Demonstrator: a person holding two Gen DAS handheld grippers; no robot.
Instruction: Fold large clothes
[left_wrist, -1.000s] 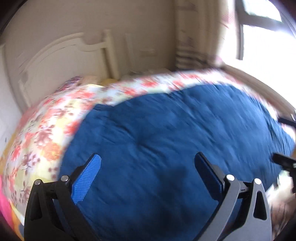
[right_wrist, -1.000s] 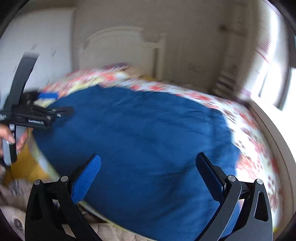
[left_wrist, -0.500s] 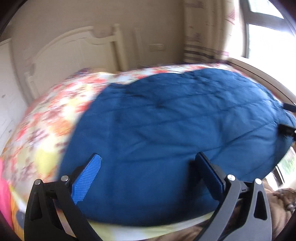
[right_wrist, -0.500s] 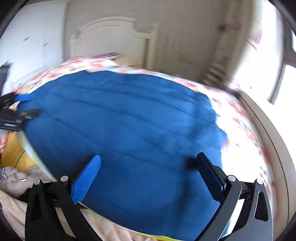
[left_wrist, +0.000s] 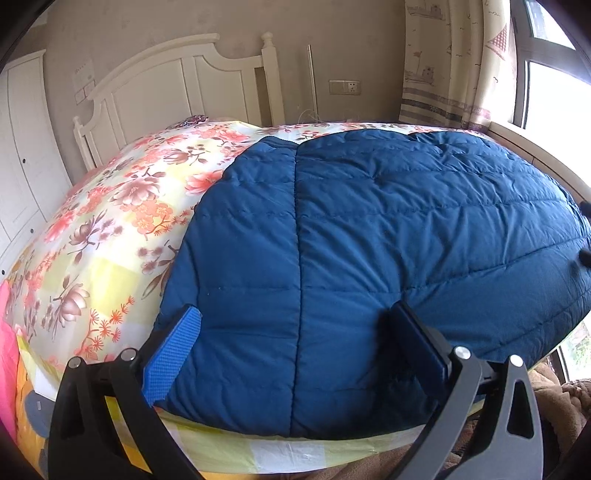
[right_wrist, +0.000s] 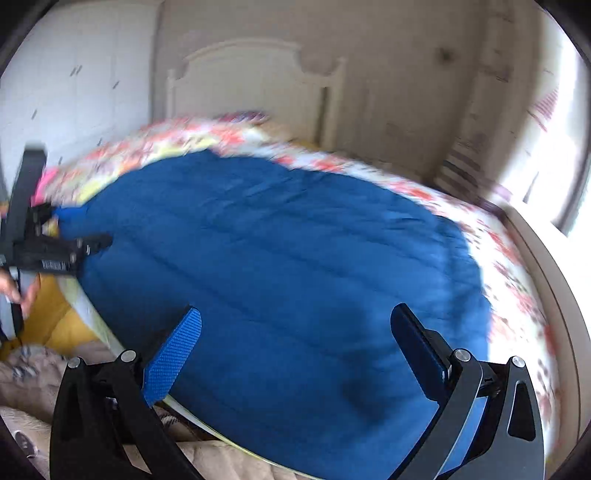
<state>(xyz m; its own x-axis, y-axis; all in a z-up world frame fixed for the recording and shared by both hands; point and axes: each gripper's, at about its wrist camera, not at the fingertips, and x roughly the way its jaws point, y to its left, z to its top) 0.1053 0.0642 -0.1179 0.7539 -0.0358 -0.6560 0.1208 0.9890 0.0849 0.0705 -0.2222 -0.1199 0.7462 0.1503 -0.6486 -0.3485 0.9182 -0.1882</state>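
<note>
Two claws hover over the near edge of a bed (left_wrist: 110, 206) covered by a floral sheet, and the bed is the landmark for all else. Behind the bed stands a white headboard (left_wrist: 166, 81); to the bed's right hang a patterned curtain (left_wrist: 443, 74) and a bright window (left_wrist: 554, 92). White cupboard doors (left_wrist: 22, 147) stand to the bed's left. A large quilted blue jacket (left_wrist: 369, 240) lies spread flat across the bed's right and near part, its hem at the near edge. The left claw (left_wrist: 295, 341) is spread wide just above that hem, holding nothing. The right claw (right_wrist: 295, 341), its view blurred, is likewise spread wide and empty over the jacket.
</note>
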